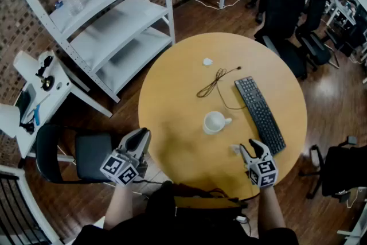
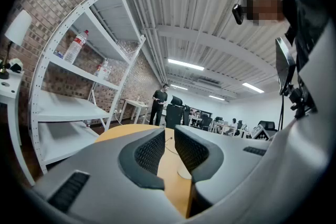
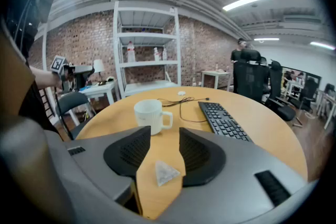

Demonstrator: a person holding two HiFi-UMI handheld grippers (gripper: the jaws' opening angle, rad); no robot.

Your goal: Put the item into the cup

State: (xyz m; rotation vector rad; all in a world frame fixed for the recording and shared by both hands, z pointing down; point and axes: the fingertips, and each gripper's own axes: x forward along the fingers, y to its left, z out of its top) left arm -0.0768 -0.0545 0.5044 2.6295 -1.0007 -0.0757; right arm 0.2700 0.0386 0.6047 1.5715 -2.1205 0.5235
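A white cup (image 1: 214, 122) with its handle to the right stands upright near the middle of the round wooden table (image 1: 172, 83); the right gripper view shows the cup (image 3: 149, 115) just beyond the jaws. A small pale pyramid tea bag (image 3: 165, 171) lies on the table between the jaws of my right gripper (image 3: 165, 134), closer to the right jaw, and neither pad presses it. In the head view the tea bag (image 1: 234, 150) lies just left of the right gripper (image 1: 250, 148), near the table's front edge. My left gripper (image 1: 139, 136) hovers at the table's front left edge, its jaws a narrow gap apart and empty.
A black keyboard (image 1: 261, 113) lies right of the cup, with a thin dark cable (image 1: 213, 84) behind it and a small white scrap (image 1: 207, 61) farther back. A white shelf unit (image 1: 109, 20) and a black chair (image 1: 80, 158) stand left of the table.
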